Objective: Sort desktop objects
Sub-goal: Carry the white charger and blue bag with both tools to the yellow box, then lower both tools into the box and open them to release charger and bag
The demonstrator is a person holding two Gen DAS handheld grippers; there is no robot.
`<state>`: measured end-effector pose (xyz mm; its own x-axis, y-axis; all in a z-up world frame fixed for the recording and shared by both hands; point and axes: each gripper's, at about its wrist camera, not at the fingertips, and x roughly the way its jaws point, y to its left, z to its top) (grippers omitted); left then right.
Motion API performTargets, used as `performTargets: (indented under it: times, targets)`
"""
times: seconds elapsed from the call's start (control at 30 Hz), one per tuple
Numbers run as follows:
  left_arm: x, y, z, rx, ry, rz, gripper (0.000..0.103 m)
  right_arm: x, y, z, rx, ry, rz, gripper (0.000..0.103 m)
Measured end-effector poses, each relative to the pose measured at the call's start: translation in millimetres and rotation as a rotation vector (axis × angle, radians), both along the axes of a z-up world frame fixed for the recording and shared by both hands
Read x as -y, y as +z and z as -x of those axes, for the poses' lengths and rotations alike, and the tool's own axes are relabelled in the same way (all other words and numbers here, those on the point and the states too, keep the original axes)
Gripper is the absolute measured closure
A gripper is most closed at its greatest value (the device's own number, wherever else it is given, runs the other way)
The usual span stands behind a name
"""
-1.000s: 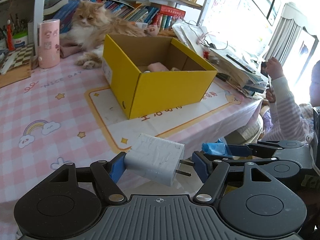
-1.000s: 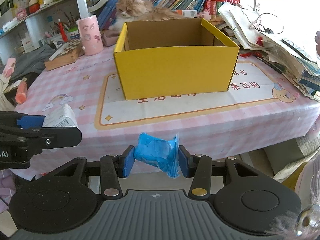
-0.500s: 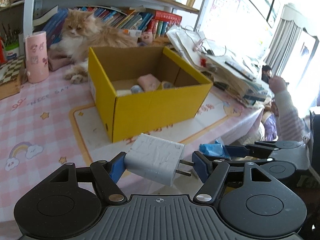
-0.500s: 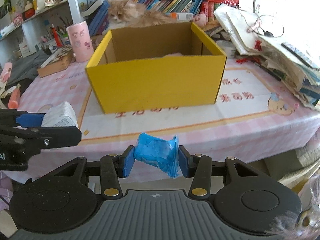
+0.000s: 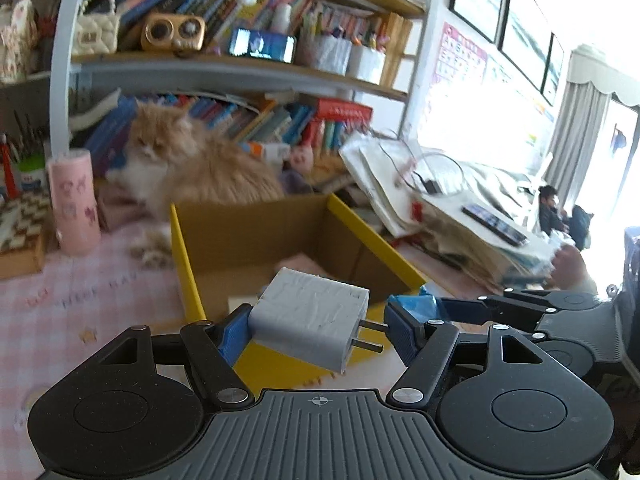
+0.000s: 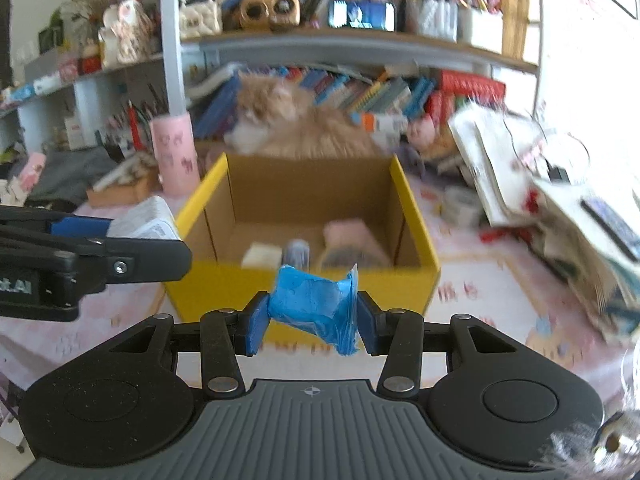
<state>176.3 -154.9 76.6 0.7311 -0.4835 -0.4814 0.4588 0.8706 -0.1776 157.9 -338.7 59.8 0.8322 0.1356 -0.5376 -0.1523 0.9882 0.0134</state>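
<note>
Yellow box | ahead, below both grippers | left gripper pinches charger | right gripper pinches blue packet, nearer centre

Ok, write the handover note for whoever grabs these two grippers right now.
Left gripper: shut on the grey plug adapter, pins pointing toward its right finger.
Right gripper: shut on the blue packet.
Both hover at the near side of the yellow box, which stands open on the pink tablecloth.
Done: a pink item and a few small pieces, blurred, already lie in the box.
Left: drop the adapter and the packet into the box. A cat sits right behind it; mind it.
</note>
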Motion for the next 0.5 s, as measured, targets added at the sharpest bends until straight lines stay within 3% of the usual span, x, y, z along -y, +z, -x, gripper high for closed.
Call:
performTargets:
  times: [0.27, 0.5]
  targets:
    - [12.7, 3.5, -37.0, 0.033, 0.088, -0.013, 0.031, 12.2, 15.1, -49.7, 0.044, 0.079, -0.045, 0.060]
    - [25.9, -8.6, -70.9, 0.036, 0.143, -0.072, 0.031, 15.9, 3.9, -96.4, 0.008, 0.155, -0.032, 0.060]
